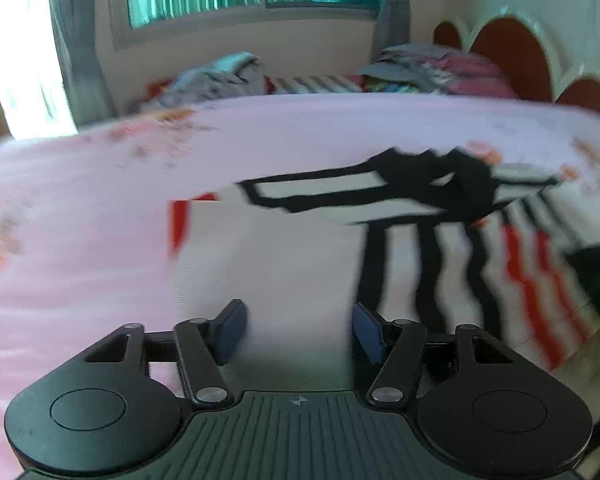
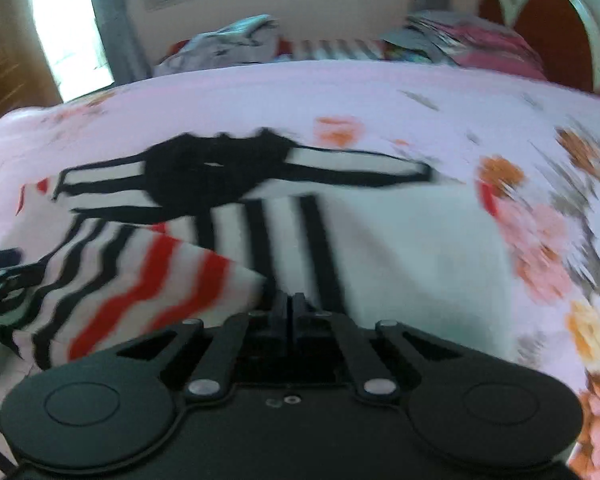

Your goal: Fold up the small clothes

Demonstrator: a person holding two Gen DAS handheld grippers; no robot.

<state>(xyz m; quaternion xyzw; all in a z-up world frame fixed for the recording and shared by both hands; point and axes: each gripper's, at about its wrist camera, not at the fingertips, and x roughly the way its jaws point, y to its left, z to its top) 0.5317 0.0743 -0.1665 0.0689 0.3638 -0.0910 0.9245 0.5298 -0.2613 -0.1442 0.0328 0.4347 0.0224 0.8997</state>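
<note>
folding has only begun: your striped shirt (image 1: 300, 248) lies near the bed (image 1: 80, 208) middle, one side turned in, left gripper (image 1: 298, 330) apart over it, right gripper (image 2: 292, 312) pinched together at its hem.

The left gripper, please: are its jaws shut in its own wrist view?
No, the left gripper has its two blue pads standing well apart above the white cloth, with nothing pinched between them.
</note>
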